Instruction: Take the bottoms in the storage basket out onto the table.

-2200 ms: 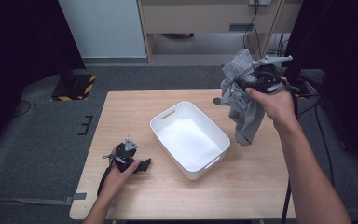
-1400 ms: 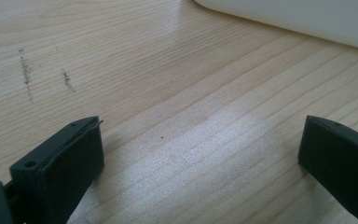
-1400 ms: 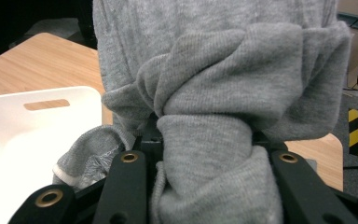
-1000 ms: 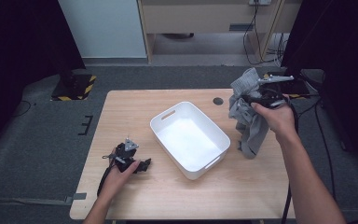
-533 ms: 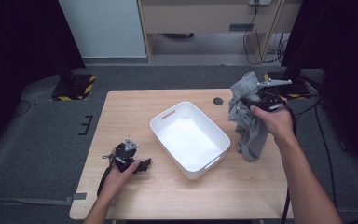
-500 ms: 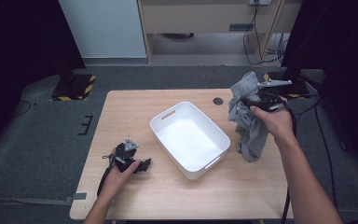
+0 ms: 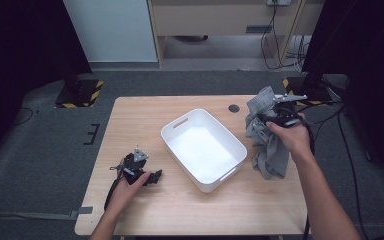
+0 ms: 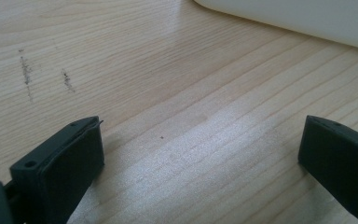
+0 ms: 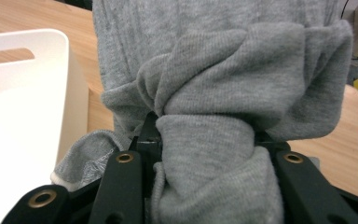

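the white bin (image 7: 203, 150) sits mid-table with nothing in it, and no writing can be read on it. the right gripper (image 7: 279, 118) is clamped on a bunched grey cloth (image 7: 267, 140), held just right of the bin with its lower end on the table (image 7: 145, 120). the left gripper (image 7: 139, 172) rests on the table left of the bin, jaws apart around bare wood.

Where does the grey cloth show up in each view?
High view: the grey cloth hangs at the right, from the right tongs, beside the white tub.
Left gripper view: not in it.
Right gripper view: centre, bunched between the jaws.
Shared landmark: the white tub.
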A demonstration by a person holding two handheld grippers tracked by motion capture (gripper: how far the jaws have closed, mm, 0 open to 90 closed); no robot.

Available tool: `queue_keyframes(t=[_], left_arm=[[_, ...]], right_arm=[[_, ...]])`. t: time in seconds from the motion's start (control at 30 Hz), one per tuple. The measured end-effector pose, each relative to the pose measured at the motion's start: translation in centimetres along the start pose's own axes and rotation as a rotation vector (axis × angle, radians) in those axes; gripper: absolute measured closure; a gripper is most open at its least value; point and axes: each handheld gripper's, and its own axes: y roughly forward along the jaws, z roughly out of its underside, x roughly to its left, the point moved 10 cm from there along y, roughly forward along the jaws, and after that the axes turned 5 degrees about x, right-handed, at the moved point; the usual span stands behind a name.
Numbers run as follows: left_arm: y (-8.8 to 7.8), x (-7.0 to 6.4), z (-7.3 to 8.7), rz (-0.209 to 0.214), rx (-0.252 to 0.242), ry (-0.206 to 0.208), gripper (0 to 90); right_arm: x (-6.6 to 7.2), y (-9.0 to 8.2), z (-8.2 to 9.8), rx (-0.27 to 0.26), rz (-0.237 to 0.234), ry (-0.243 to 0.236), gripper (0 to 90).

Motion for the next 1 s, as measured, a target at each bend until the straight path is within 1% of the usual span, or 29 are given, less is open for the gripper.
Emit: queue_keyframes(t=[0.17, 0.4, 0.57, 0.63, 0.7, 0.8, 0.93, 1.0], left_arm=[[0.0, 0.0, 0.0, -0.001, 0.000, 0.000, 0.0], [0.0, 0.0, 0.0, -0.001, 0.000, 0.000, 0.0], [0.0, 0.0, 0.0, -0.001, 0.000, 0.001, 0.0], [0.0, 0.0, 0.0, -0.002, -0.001, 0.000, 0.0], [0.0, 0.0, 0.0, -0.002, -0.001, 0.000, 0.0], [0.0, 0.0, 0.0, -0.002, -0.001, 0.000, 0.0], [0.0, 0.0, 0.0, -0.001, -0.001, 0.000, 0.0], [0.0, 0.0, 0.0, -0.001, -0.001, 0.000, 0.0]], right_arm=[[-0.2, 0.7, 0.9, 0.010, 0.006, 0.020, 58.6], [-0.5, 1.8, 2.4, 0.032, 0.017, 0.026, 57.8], [-0.5, 2.6, 3.3, 0.038, 0.011, 0.039, 56.5], [-0.6, 2.8, 3.7, 0.042, 0.017, 0.036, 55.4], [-0.6, 3.1, 4.0, 0.043, 0.015, 0.048, 54.1], [-0.6, 3.6, 4.5, 0.053, 0.014, 0.058, 52.6], [-0.4, 4.5, 5.2, 0.087, 0.020, 0.058, 49.1], [-0.3, 4.8, 5.3, 0.093, 0.024, 0.056, 48.1]])
